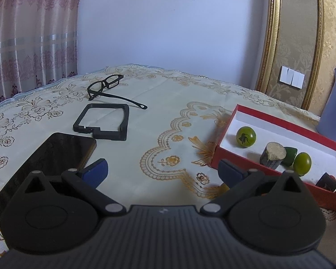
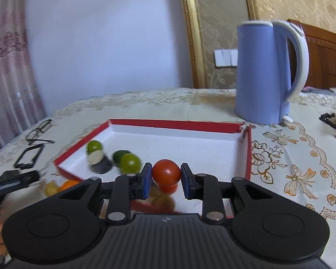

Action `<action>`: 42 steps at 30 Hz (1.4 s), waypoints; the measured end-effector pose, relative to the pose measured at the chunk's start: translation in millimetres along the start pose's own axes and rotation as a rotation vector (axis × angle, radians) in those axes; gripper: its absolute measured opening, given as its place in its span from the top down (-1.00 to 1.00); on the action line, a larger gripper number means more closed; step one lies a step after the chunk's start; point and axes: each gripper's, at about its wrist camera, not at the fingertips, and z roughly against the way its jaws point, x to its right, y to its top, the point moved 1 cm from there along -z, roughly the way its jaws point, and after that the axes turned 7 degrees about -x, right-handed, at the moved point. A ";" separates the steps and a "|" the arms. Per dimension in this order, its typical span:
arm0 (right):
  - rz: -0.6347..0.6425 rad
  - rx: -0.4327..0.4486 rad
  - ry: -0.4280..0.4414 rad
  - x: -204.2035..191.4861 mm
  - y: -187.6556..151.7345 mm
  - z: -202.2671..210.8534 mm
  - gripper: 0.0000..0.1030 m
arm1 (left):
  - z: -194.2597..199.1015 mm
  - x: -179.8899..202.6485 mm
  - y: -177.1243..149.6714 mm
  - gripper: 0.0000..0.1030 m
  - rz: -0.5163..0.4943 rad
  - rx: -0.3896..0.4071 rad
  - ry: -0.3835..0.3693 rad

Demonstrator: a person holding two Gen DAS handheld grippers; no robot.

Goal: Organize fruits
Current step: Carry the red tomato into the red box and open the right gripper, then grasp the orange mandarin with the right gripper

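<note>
Left wrist view: left gripper [image 1: 162,170] hangs wide open and empty over the bench, red box [image 1: 277,116] off to its right. Right wrist view: right gripper [image 2: 164,180] pinches a red tomato [image 2: 166,172], with the box's open white floor right ahead past the near wall.

We see a round, glossy red tomato [image 2: 165,172] pinched between the blue pads of the right tongs [image 2: 164,179], held above the near part of a shallow red cardboard box with a white lining [image 2: 174,124]. Inside the box, toward its left side, lie round green fruits [image 2: 130,162] and a dark stub with a pale cut face [image 2: 99,160].
</note>
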 end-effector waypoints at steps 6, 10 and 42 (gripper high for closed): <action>-0.063 -0.028 -0.043 17.7 11.6 -23.9 0.48 | 0.5 0.9 -0.7 -1.00 -0.008 0.005 0.003; -0.078 -0.026 -0.070 23.0 17.5 -32.1 0.48 | 0.8 0.9 -0.9 -1.00 -0.008 0.005 0.003; 0.280 -0.121 0.138 -124.8 -40.3 -20.6 0.13 | 3.5 -9.7 -0.8 -1.00 0.070 0.013 0.039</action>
